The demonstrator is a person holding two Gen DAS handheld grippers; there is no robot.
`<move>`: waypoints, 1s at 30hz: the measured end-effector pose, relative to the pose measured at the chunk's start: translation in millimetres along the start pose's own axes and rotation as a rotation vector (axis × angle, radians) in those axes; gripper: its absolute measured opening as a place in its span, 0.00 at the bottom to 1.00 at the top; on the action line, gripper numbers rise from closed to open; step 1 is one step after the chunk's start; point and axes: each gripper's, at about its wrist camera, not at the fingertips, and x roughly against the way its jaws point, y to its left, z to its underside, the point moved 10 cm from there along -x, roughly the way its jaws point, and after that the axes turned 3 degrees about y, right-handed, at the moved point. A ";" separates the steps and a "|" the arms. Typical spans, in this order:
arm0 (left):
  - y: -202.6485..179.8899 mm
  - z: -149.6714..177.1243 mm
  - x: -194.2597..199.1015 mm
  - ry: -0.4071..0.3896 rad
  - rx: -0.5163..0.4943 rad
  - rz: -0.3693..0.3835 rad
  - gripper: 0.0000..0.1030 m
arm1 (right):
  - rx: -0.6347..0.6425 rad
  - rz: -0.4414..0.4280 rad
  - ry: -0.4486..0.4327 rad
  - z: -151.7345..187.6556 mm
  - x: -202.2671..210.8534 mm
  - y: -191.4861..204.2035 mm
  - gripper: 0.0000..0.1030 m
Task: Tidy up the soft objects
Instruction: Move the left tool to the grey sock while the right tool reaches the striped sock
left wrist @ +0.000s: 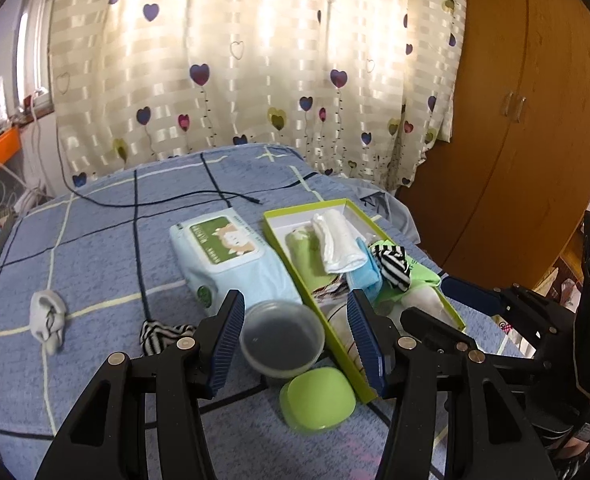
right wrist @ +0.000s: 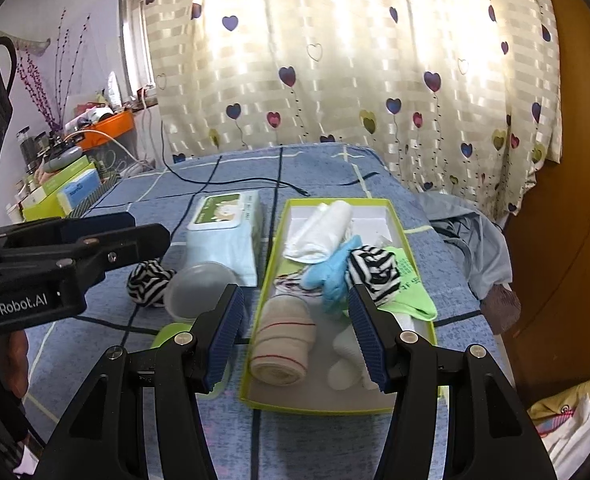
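A green-rimmed box [right wrist: 411, 240] lies on the blue bed and holds several soft items: a white cloth roll [right wrist: 323, 232], a blue glove [right wrist: 335, 272], a striped sock [right wrist: 375, 266], a green cloth [right wrist: 413, 292] and a beige roll [right wrist: 283, 340]. Another striped sock [left wrist: 161, 336] and a grey-white sock [left wrist: 47, 320] lie loose on the bed at the left. My left gripper [left wrist: 295, 344] is open and empty above a clear plastic cup [left wrist: 281, 338]. My right gripper [right wrist: 295, 340] is open and empty over the box's near end.
A wet-wipes pack [left wrist: 231, 256] lies left of the box [left wrist: 283, 252]. A green soap case [left wrist: 317, 400] sits by the cup. A black cable [left wrist: 167, 200] crosses the bed. A wooden wardrobe [left wrist: 527, 120] stands at the right, a cluttered shelf [right wrist: 75, 168] at the left.
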 end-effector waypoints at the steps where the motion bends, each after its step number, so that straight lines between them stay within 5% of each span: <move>1: 1.9 1.6 2.2 -0.003 0.005 -0.001 0.51 | 0.003 -0.002 0.000 0.2 0.2 1.1 0.54; 11: 35.9 22.4 24.8 -0.021 0.059 -0.056 0.51 | 0.062 -0.060 -0.001 2.1 -1.7 40.3 0.54; 30: 188.7 79.2 52.4 -0.009 0.293 -0.244 0.51 | 0.218 -0.211 0.111 14.9 -60.4 154.1 0.54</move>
